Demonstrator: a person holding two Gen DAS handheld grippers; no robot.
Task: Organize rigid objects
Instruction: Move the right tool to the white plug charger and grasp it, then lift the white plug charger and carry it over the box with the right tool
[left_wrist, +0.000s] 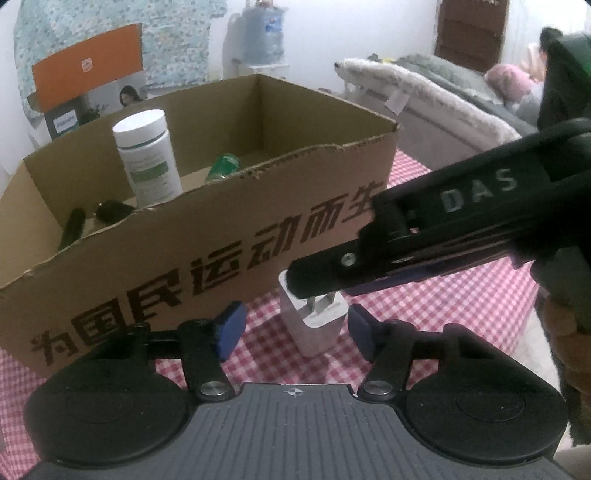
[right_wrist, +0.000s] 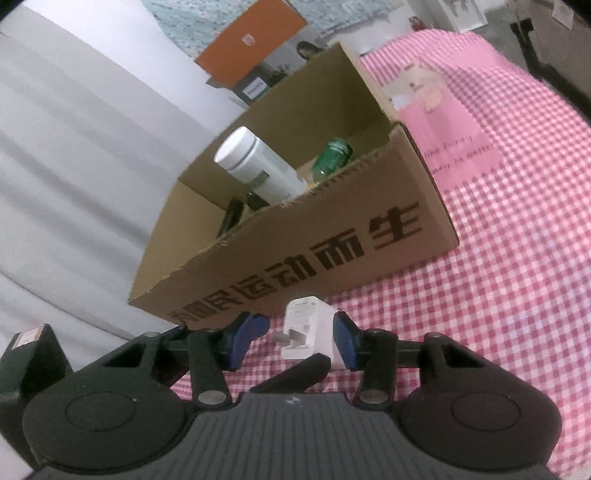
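A white plug charger (left_wrist: 314, 325) (right_wrist: 308, 325) sits low over the pink checked cloth, just in front of the cardboard box (left_wrist: 221, 240) (right_wrist: 332, 243). My right gripper (right_wrist: 301, 334) reaches in from the right and holds it. One blue pad (right_wrist: 343, 339) lies flat on its body and the other is at the prongs. My left gripper (left_wrist: 295, 330) is open around the charger, and its blue pads (left_wrist: 231, 328) stand clear of the sides. In the box are a white bottle (left_wrist: 146, 155) (right_wrist: 255, 166), a green bottle (left_wrist: 223, 166) (right_wrist: 332, 155) and dark items (left_wrist: 110, 210).
An orange and white carton (left_wrist: 88, 74) stands behind the box, with a water jug (left_wrist: 264, 29) beyond it. A sofa with blankets (left_wrist: 424, 92) lies at the right, and a person (left_wrist: 546, 44) is far back. A pink sheet of paper (right_wrist: 450, 122) lies on the cloth.
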